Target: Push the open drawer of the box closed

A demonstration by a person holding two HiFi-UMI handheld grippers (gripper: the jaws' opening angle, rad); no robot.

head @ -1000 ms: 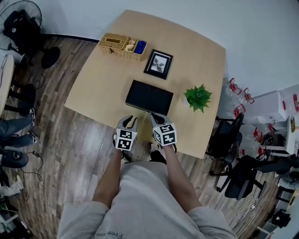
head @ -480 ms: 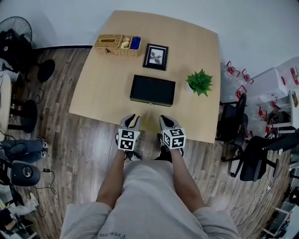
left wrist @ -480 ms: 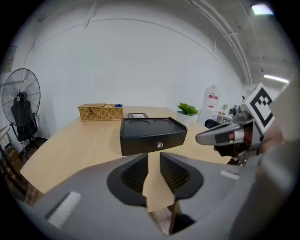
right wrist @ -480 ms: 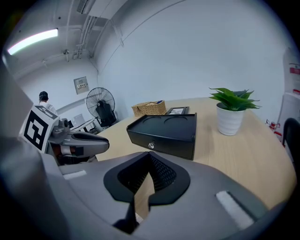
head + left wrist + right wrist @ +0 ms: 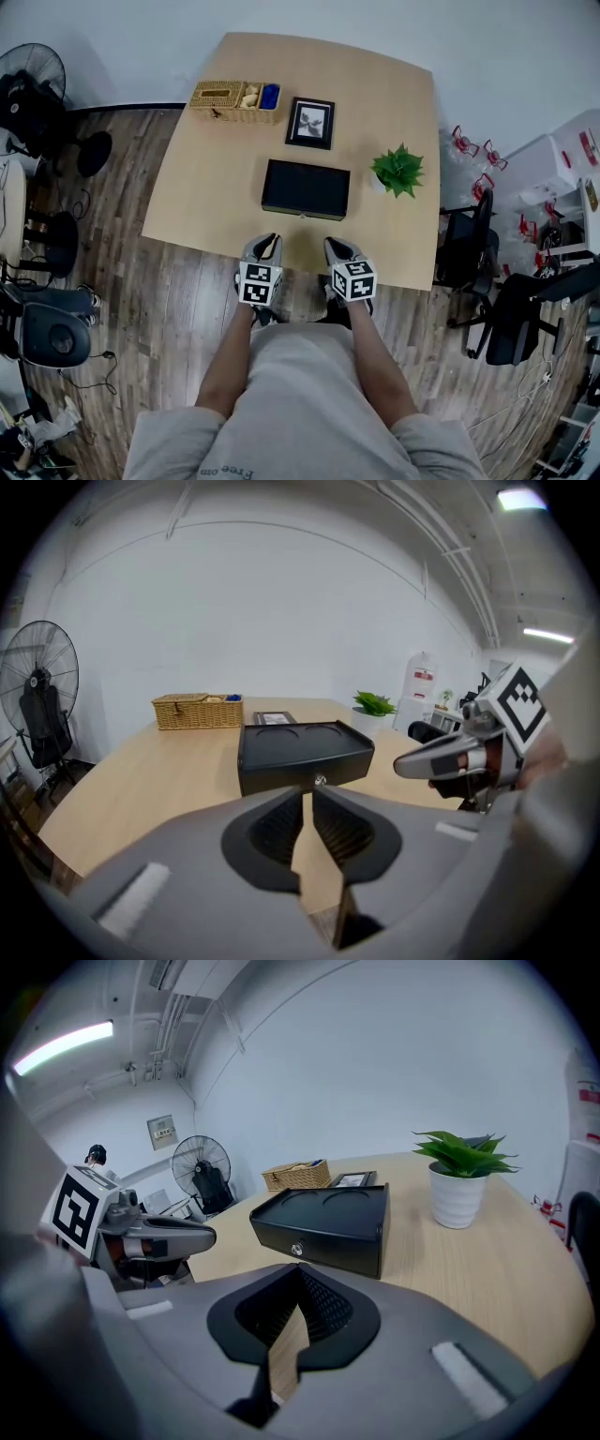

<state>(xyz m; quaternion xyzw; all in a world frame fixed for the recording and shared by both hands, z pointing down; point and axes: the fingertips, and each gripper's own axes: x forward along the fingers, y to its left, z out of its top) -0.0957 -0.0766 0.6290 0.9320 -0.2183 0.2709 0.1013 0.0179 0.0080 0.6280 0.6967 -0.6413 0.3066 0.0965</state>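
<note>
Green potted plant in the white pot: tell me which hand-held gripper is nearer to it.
Right. The right hand-held gripper hovers at the near edge of the wooden table, left of the green potted plant; the left hand-held gripper sits further left.

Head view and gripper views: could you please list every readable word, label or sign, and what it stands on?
"Free om", cut off at the picture's edge, on the person's grey shirt.
Small framed wall sign: too small to read.
Red label on the white dispenser: too blurred to read.
Black rectangular box: no text shows.
</note>
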